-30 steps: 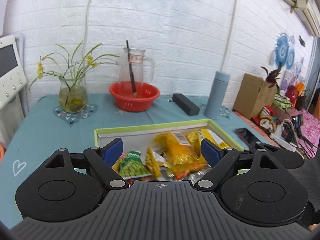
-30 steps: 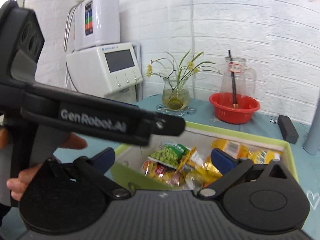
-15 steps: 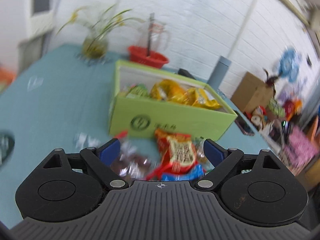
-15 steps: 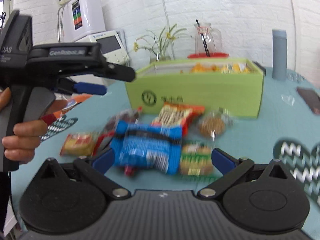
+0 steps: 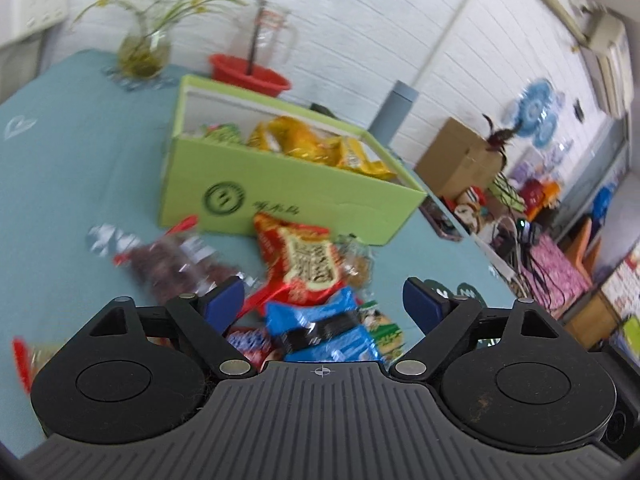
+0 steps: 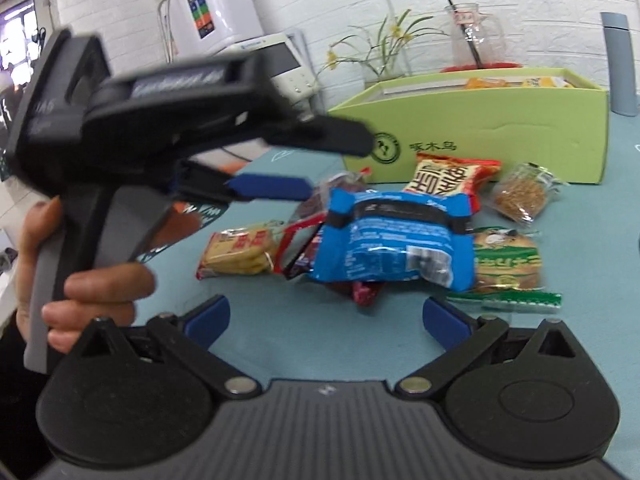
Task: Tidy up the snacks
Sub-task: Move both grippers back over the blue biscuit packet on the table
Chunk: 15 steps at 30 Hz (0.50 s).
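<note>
Both tools wide open and empty, snack pile dead ahead

My left gripper (image 5: 323,299) hangs right over the blue packet (image 5: 326,330), which lies crosswise between my fingers, so that hand's nearer, I reckon. My right gripper (image 6: 324,314) sits back a bit from it. The pile's on the table in front of the green box (image 6: 500,128).

Bright, even indoor light; heavy motion blur, strong fisheye bending at edges.
</note>
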Motion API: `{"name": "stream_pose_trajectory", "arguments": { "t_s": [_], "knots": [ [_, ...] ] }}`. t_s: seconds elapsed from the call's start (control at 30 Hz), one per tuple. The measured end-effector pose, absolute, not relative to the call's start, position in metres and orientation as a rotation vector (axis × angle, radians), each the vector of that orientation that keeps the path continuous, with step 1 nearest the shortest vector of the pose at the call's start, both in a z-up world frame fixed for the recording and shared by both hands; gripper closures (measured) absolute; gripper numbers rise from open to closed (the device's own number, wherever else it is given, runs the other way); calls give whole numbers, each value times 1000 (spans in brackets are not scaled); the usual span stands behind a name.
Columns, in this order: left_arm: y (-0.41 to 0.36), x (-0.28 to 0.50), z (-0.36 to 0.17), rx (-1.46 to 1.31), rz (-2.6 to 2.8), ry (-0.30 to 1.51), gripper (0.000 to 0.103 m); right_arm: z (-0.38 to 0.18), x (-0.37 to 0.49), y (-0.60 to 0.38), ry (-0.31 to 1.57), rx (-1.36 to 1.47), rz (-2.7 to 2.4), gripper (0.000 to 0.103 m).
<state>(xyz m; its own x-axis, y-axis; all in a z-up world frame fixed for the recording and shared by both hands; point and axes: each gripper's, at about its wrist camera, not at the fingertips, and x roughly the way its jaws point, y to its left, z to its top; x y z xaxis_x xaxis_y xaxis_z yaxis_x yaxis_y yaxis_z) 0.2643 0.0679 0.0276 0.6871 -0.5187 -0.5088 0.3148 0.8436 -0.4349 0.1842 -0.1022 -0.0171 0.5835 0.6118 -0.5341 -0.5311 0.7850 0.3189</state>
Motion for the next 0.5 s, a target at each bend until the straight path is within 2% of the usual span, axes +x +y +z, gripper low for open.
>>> {"name": "stream_pose_trajectory", "arguments": {
  "t_s": [0.1, 0.2, 0.27, 0.33, 0.5],
  "knots": [
    [50, 290, 27, -238, -522, 715, 23, -16, 187, -96, 672, 86, 650, 1],
    [38, 306, 16, -210, -542, 803, 30, -15, 190, -97, 663, 94, 639, 1],
    [33, 306, 9, -213, -565, 846, 39, -14, 192, -98, 663, 112, 638, 1],
    [32, 300, 6, -235, -584, 857, 42, -14, 193, -99, 660, 115, 634, 1],
    [26, 274, 3, -270, -604, 864, 41, -15, 183, -106, 655, 84, 669, 1]
  ]
}}
